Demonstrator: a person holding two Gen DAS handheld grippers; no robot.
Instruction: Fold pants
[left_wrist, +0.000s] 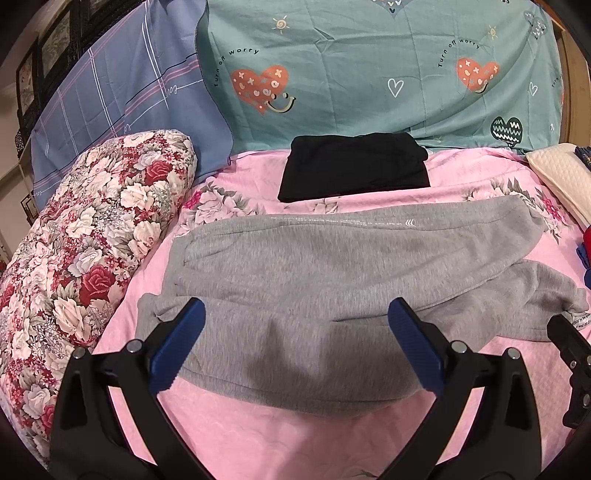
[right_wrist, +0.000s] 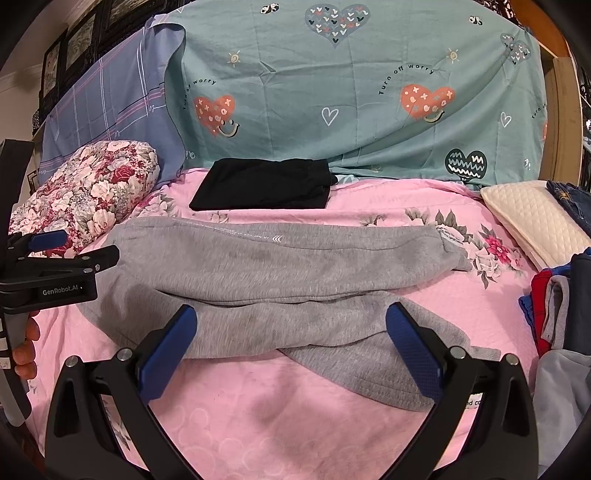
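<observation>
Grey sweatpants (left_wrist: 314, 266) lie flat across the pink bed sheet, waistband at the left, legs running right; they also show in the right wrist view (right_wrist: 266, 273). The near leg lies rumpled and crossed over at the right end (right_wrist: 369, 354). My left gripper (left_wrist: 295, 343) is open and empty, hovering over the waist end. My right gripper (right_wrist: 291, 347) is open and empty over the near leg. The left gripper also shows from the side at the left edge of the right wrist view (right_wrist: 79, 247). A folded black garment (left_wrist: 354, 166) lies behind the pants.
A floral bolster (left_wrist: 85, 236) lies at the left. Teal (left_wrist: 369, 74) and blue plaid (left_wrist: 122, 96) pillows stand at the back. A cream quilted pillow (right_wrist: 535, 221) and a pile of clothes (right_wrist: 554, 306) sit at the right. The pink sheet (right_wrist: 295, 417) shows in front.
</observation>
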